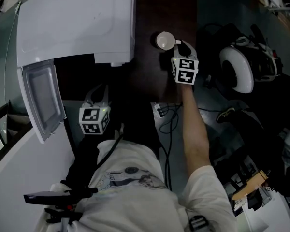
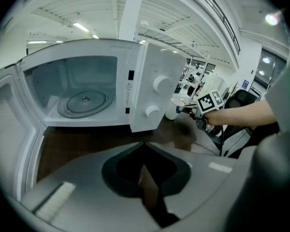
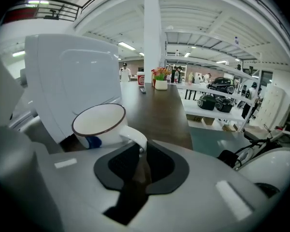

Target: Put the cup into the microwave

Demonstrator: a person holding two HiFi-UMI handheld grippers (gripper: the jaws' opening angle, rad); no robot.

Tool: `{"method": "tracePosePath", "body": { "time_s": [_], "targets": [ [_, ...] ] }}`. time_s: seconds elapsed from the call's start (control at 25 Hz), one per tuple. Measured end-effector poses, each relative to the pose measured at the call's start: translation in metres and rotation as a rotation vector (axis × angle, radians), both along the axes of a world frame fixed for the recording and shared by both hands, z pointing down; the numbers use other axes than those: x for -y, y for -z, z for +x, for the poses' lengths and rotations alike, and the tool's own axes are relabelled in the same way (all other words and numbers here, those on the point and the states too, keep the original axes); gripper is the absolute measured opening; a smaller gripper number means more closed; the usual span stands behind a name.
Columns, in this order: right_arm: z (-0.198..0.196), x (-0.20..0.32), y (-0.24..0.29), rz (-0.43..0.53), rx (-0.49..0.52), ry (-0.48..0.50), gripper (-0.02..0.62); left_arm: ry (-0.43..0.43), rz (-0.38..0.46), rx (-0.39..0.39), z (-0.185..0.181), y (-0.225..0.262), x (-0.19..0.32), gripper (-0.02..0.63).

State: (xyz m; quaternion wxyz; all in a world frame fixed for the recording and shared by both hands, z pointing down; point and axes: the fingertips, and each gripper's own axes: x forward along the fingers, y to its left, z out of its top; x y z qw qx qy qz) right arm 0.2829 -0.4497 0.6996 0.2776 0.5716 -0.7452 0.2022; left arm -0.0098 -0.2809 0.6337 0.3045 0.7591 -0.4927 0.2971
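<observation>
Closest to me, the left hand-held gripper hangs in front of the open microwave with its jaws together and nothing between them. My right hand-held gripper has its jaws narrowed onto the handle of the cup, and that is all it holds. The cup stands on the dark worktop, just beside the microwave's right side wall and not yet inside.

The grip is my main worry. I judge that a hold on a thin curved handle alone lets the cup swing or slip round between the pads once it is lifted, and it could drop. The cup is also very near the casing, so a careless lift could knock its rim against the wall. To reach the cavity it must go round the front corner, where a short turn would clip the control panel. The left hand-held gripper sits across that path and may have to give way.

By my count there are two hand-held grippers, one cup, one microwave, one door swung open, and one glass turntable inside.
</observation>
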Motion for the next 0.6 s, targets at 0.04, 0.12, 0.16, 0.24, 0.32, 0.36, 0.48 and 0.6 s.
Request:
{"method": "tracePosePath", "body": {
  "time_s": [0.04,0.12,0.16,0.24,0.32,0.36,0.48,0.6],
  "targets": [
    [-0.001,-0.001,0.001,0.007,0.010,0.000,0.048,-0.002,-0.001,0.002,0.000,0.000,-0.001,-0.002],
    [-0.002,-0.004,0.002,0.008,0.035,-0.012,0.047,-0.005,-0.002,0.002,0.000,0.001,-0.003,-0.002],
    [-0.002,-0.006,0.003,0.007,0.053,-0.024,0.045,-0.006,-0.001,0.001,0.000,0.001,-0.004,-0.002],
    [-0.002,-0.010,0.004,0.004,0.092,-0.052,0.044,-0.007,0.004,-0.003,0.000,0.002,-0.004,-0.002],
    [-0.003,-0.017,0.005,-0.005,0.114,-0.064,0.045,-0.004,0.010,-0.006,-0.002,0.002,-0.004,-0.002],
    [-0.005,-0.020,0.005,-0.011,0.120,-0.065,0.044,-0.001,0.014,-0.007,-0.004,0.003,-0.005,-0.002],
    [-0.009,-0.033,0.009,-0.017,0.152,-0.086,0.044,0.005,0.026,-0.013,-0.007,0.004,-0.005,-0.002],
    [-0.014,-0.045,0.023,-0.001,0.169,-0.101,0.044,0.010,0.041,-0.021,-0.009,0.007,-0.006,-0.002]
  ]
}}
